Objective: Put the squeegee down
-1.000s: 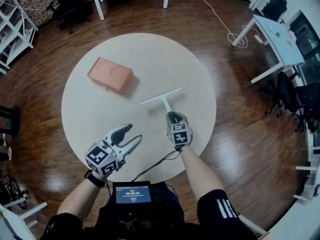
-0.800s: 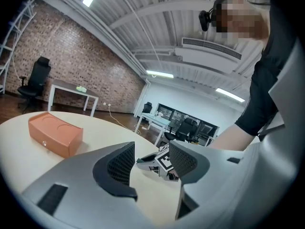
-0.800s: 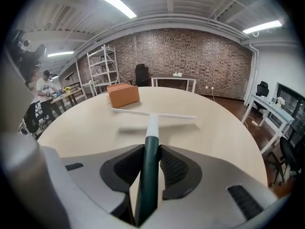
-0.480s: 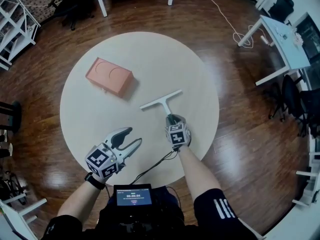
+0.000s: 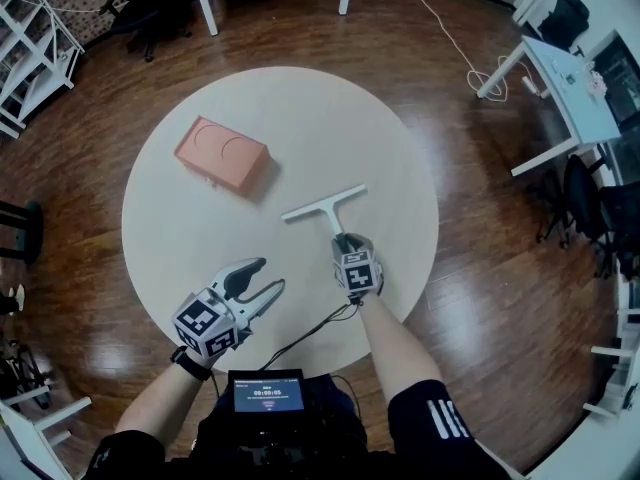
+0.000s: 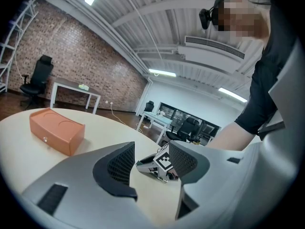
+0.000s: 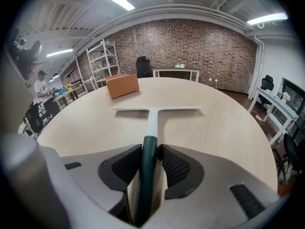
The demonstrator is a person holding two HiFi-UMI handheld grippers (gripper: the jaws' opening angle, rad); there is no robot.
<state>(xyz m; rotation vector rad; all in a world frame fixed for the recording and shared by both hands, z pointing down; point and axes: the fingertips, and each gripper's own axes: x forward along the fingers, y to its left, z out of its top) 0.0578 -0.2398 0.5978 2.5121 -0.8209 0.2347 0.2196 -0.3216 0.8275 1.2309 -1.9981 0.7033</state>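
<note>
The squeegee [image 5: 324,206] is white with a dark green handle and lies on the round pale table [image 5: 300,108], its blade pointing away from me. My right gripper [image 5: 345,240] is shut on the green handle near the table's front. In the right gripper view the handle [image 7: 148,151] runs between the pads and the blade [image 7: 157,109] rests flat on the tabletop. My left gripper [image 5: 269,277] is open and holds nothing, left of the right one. In the left gripper view [image 6: 151,163] its jaws frame the right gripper's marker cube [image 6: 164,162].
An orange box [image 5: 221,153] sits on the table's far left; it also shows in both gripper views [image 6: 56,130] [image 7: 122,85]. A black cable [image 5: 305,333] trails over the front edge. White desks [image 5: 560,73] and chairs stand on the wooden floor around.
Almost nothing differs. The right gripper still grips the handle with the blade on the table; the left gripper stays open in place.
</note>
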